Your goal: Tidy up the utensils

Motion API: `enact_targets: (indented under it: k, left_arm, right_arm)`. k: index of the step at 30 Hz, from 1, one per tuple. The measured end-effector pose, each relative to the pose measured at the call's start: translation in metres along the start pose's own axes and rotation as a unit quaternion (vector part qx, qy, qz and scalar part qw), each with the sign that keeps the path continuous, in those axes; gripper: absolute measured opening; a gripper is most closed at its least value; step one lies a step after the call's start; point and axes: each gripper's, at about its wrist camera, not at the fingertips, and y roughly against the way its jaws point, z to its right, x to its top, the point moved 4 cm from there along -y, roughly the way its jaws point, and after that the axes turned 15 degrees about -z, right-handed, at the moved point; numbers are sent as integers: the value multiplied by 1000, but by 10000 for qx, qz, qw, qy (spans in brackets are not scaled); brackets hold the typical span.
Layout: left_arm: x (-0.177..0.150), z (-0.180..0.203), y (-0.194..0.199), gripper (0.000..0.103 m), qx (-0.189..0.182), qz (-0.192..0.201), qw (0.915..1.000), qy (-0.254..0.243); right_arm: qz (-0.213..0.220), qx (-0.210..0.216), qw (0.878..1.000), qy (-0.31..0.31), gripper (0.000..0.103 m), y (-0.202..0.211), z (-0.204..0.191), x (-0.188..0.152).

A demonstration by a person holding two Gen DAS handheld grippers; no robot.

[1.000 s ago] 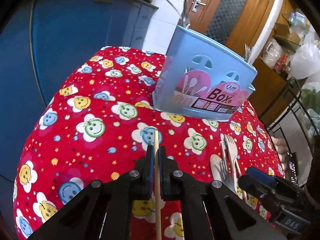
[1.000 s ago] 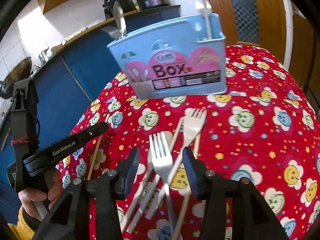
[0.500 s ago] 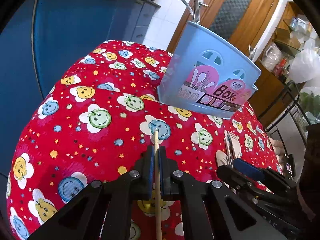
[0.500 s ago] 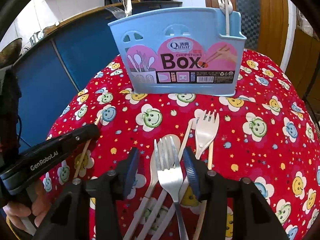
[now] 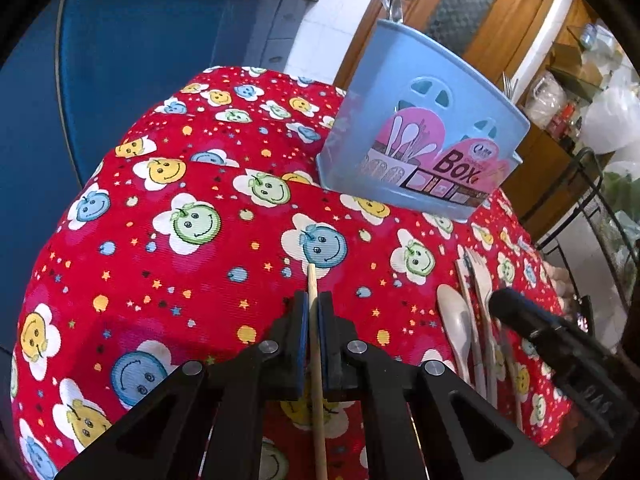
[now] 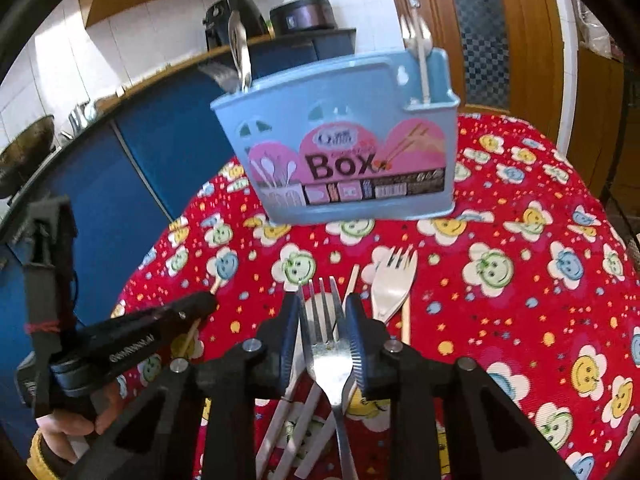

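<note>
My left gripper (image 5: pixel 313 308) is shut on a wooden chopstick (image 5: pixel 316 344) that points forward over the red cloth. My right gripper (image 6: pixel 322 312) is shut on a metal fork (image 6: pixel 326 344), tines forward, above the utensil pile. The blue utensil box (image 6: pixel 340 148) stands at the back of the table and holds metal utensils at both ends; it also shows in the left wrist view (image 5: pixel 420 140). A pale plastic fork (image 6: pixel 394 284), a plastic spoon (image 5: pixel 454 320) and more chopsticks lie on the cloth in front of the box.
The table has a red smiley-flower cloth (image 6: pixel 520 280). Blue cabinets (image 5: pixel 140 60) stand to the left, a wooden door (image 6: pixel 500 20) behind. The left gripper shows at the left of the right wrist view (image 6: pixel 132 340). A metal rack (image 5: pixel 600 208) stands to the right.
My right gripper has closed from open onto the metal fork and lifted it slightly. My left gripper still holds the chopstick and has shifted a little nearer the box.
</note>
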Motion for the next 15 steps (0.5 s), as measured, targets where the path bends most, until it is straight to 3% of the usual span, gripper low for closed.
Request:
enact_targets:
  k: [8,15]
  left_arm:
    - [2,4,0,5,164,-18,9998,-126]
    - [0,13,23,4,-133,346,9993,-104]
  right_arm:
    - [462,243,9986,-104,26,26,8,-1]
    - [804,455,9955,-227,25,48,16,-4]
